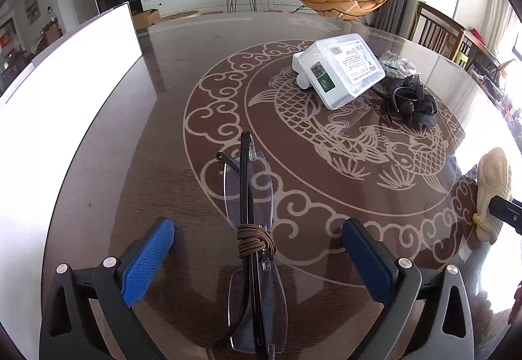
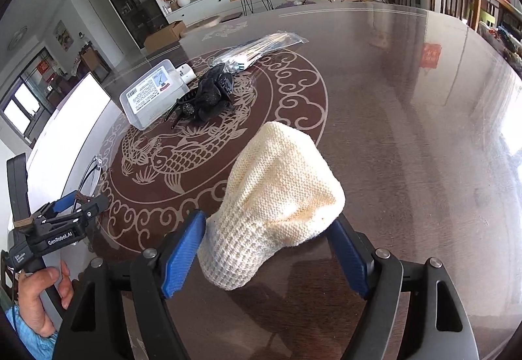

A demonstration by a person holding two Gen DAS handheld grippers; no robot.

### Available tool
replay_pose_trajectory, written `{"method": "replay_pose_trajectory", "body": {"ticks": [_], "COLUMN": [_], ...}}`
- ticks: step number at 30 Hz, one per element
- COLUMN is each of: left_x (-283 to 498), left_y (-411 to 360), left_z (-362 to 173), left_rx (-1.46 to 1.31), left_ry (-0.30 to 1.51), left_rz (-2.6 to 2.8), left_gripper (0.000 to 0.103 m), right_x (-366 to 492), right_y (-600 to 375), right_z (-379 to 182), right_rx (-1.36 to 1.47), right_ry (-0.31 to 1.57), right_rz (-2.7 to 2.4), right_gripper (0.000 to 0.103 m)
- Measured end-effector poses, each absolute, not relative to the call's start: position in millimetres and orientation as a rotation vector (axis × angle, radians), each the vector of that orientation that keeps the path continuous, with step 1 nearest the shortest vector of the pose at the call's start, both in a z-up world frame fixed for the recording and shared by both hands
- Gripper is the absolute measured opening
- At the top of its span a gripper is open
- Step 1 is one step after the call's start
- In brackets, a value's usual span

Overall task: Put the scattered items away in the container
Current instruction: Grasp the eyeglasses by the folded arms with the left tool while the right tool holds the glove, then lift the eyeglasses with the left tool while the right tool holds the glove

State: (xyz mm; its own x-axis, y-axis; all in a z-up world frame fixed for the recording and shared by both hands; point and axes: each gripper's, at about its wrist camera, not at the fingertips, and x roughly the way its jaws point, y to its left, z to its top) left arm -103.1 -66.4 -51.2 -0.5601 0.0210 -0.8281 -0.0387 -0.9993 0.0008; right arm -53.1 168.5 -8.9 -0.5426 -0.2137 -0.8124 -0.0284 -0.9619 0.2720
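- Folded rimless eyeglasses (image 1: 251, 229), bound at the middle by a brown cord (image 1: 256, 241), lie on the worktop (image 1: 163, 99) between the wide-spread pads of the left tool (image 1: 257, 249); neither pad touches them.
- Right tool (image 2: 267, 249): pads stand apart around the ribbed cuff of a cream knitted item (image 2: 277, 196), perhaps a sock or pouch. Whether the pads press it cannot be told; it seems to rest on the worktop.
- Far across the fish motif sit a clear lidded plastic box (image 1: 342, 66) with printed labels, a black hair claw (image 1: 407, 99) with dark fabric, and a clear bag (image 1: 396, 63) of small parts, clustered close together.
- White panel (image 1: 65, 92) at the near left is probably the container's wall; its opening is not visible.
- Risks, as judged: closing on the eyeglasses could squeeze a lens or snag the cord; thin temples may slip from the pads; soft knit may sag and drag; both tools heading left could collide.
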Motion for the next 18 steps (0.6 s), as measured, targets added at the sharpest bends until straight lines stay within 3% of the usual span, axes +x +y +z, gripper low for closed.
{"method": "replay_pose_trajectory", "body": {"ticks": [5,8,12,18], "left_x": [-105.6,-106.5,-106.6,-106.7], "left_y": [-65.2,-64.7,-64.6,-64.9], "left_z": [-53.8,-55.0,-55.2,-54.8], "left_rx": [-1.453,-1.454,-1.454,-1.453], "left_ry": [0.025,0.024,0.024,0.024], "left_rz": [2.750,2.753,2.753,2.753], "left_gripper": [0.103,0.103,0.103,0.103], "right_x": [-66.4,-77.3,-85.8,-82.3], "right_y": [169.1,154.4,127.5,132.0], "right_z": [-8.5,-10.4,-16.6,-20.6], "right_rx": [1.489,1.514,1.516,1.441], "right_ry": [-0.495,-0.351,-0.004,-0.021], "right_rz": [-2.681,-2.757,-2.816,-2.834], "right_gripper": [0.077,0.077,0.079,0.080]}}
